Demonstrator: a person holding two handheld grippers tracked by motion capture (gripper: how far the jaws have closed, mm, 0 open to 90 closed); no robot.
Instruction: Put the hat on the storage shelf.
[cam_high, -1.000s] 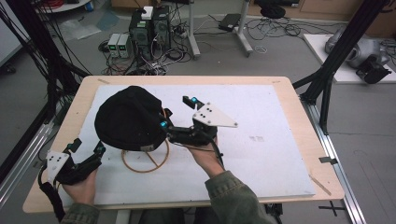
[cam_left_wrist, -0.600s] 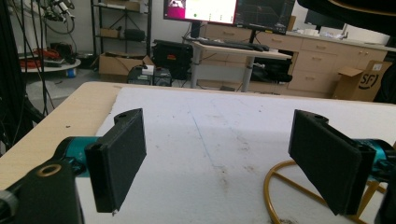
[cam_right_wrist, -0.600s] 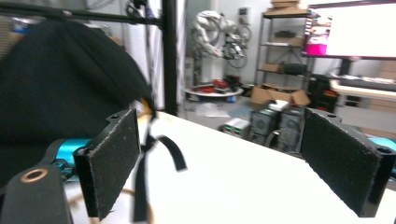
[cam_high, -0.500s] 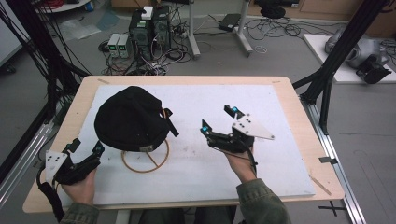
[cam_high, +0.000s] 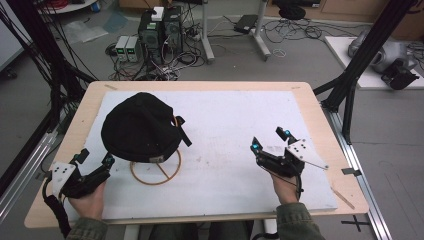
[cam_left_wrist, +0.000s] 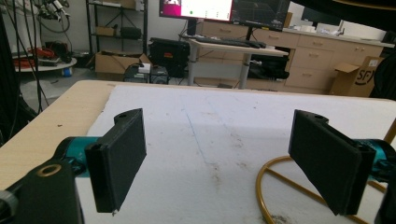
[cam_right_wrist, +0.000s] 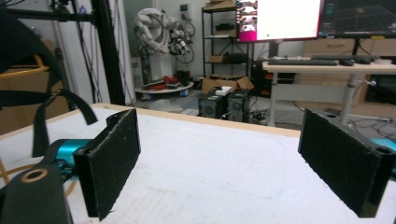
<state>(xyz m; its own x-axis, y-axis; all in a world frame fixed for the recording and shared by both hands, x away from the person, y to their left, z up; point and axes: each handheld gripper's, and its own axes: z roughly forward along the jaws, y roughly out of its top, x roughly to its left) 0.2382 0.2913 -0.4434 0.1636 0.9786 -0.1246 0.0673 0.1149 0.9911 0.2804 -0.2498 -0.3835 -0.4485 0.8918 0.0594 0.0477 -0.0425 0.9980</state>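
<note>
A black cap (cam_high: 140, 128) rests on top of a yellow wire stand (cam_high: 156, 167) on the left half of the white mat. Its strap (cam_high: 181, 130) hangs off the right side. My left gripper (cam_high: 95, 159) sits open near the front left edge, just left of the stand's ring (cam_left_wrist: 275, 186), with nothing between its jaws. My right gripper (cam_high: 270, 140) is open over the right part of the mat, well away from the cap, and holds nothing. In the right gripper view the strap (cam_right_wrist: 56, 114) and the cap's edge show at the far left.
The white mat (cam_high: 225, 130) covers most of the wooden table (cam_high: 200, 86). Black frame posts (cam_high: 350, 80) stand at the table's left and right. Computers and cables (cam_high: 160, 30) lie on the floor beyond the far edge.
My right gripper has let go at the cap's right side and pulled back to the right and toward the front, opening wide. The cap stays on the stand. The left gripper has barely moved.
</note>
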